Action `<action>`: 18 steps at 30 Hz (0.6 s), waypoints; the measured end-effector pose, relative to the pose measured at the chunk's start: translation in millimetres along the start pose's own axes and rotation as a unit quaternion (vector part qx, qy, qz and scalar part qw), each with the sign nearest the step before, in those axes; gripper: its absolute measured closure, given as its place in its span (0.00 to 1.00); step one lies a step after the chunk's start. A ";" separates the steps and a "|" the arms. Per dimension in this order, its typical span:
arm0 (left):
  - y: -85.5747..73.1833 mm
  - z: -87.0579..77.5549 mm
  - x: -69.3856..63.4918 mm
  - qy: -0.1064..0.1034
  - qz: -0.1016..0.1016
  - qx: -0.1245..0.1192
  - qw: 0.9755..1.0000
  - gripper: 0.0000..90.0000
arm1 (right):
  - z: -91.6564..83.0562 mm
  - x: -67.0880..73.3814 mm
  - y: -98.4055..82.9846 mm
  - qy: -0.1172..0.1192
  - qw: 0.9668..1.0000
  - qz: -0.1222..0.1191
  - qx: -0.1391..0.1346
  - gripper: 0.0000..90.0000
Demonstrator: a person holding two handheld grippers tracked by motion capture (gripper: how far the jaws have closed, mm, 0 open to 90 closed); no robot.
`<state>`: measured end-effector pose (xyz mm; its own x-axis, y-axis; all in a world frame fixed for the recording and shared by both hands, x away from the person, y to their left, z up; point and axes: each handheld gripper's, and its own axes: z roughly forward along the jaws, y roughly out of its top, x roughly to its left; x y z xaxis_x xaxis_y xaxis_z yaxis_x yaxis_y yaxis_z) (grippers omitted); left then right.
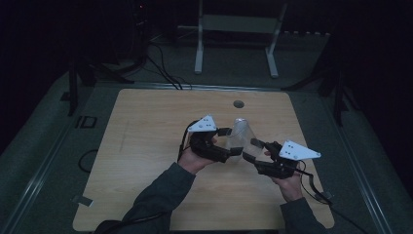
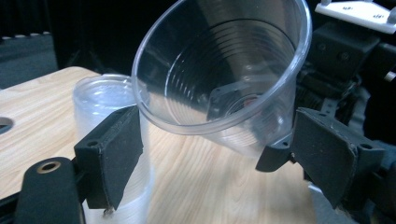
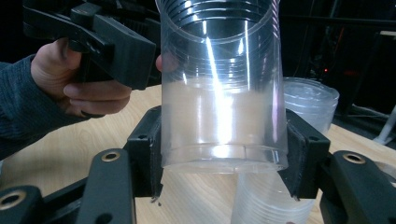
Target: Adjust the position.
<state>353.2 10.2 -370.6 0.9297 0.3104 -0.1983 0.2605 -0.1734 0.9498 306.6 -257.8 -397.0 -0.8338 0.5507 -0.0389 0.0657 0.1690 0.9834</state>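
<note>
We are dealing with a clear plastic cup (image 3: 223, 93), thin-walled and almost weightless, so it will flex and buckle if we squeeze hard, and its smooth sides may slip under a light pinch. We judge the stiffest place to take it is low on the wall near the base, where the bottom disc braces it (the open rim gives far more easily).

That is where the right tongs (image 3: 223, 154) have it: their two black pads are clamped on opposite sides of the cup's wall just above its base, holding it off the table (image 1: 146, 146) and tilted, with the mouth turned toward the left tongs (image 2: 210, 154). From the left gripper view we look straight into that mouth. The left tongs stand open, their pads apart from the cup on either side, one near the rim and the other near the lower wall, neither pressing.

Behind the held cup a stack of similar cups (image 2: 100, 105) stands upright on the table, just beside the left tongs.
</note>
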 end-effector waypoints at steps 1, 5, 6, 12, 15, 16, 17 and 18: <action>0.1 1.1 0.0 -0.003 -0.004 -0.003 1.000 0.19 | -0.2 0.1 0.1 -0.001 1.000 0.000 -0.001 0.46; 1.0 5.5 -0.4 -0.014 -0.011 -0.007 1.000 0.19 | -0.9 0.1 0.5 -0.003 1.000 0.000 -0.007 0.46; 1.3 6.7 -0.6 -0.017 -0.015 -0.010 1.000 0.18 | -1.0 0.4 0.5 -0.004 1.000 0.000 -0.008 0.46; 0.5 12.3 -0.4 -0.036 -0.039 -0.025 0.998 0.17 | -0.6 2.1 0.0 -0.005 1.000 -0.004 -0.016 0.46; -0.1 14.9 -0.4 -0.045 -0.051 -0.032 0.997 0.17 | -0.1 3.2 -0.5 -0.004 1.000 -0.006 -0.019 0.46; 0.0 15.4 -0.5 -0.045 -0.052 -0.034 0.997 0.17 | 0.0 3.7 -0.6 -0.003 1.000 -0.006 -0.021 0.46; 0.0 15.9 -0.5 -0.047 -0.055 -0.037 0.997 0.17 | 0.2 3.8 -0.7 -0.002 1.000 -0.006 -0.022 0.46; 0.1 16.0 -0.1 -0.052 -0.060 -0.041 0.996 0.17 | 0.5 4.0 -0.8 -0.003 1.000 -0.008 -0.023 0.46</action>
<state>357.4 -4.8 -374.3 0.9160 0.2255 -0.3318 0.3535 -0.0629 0.9333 303.5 -255.3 -398.0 -0.8313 0.5530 -0.0549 0.0280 0.1405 0.9897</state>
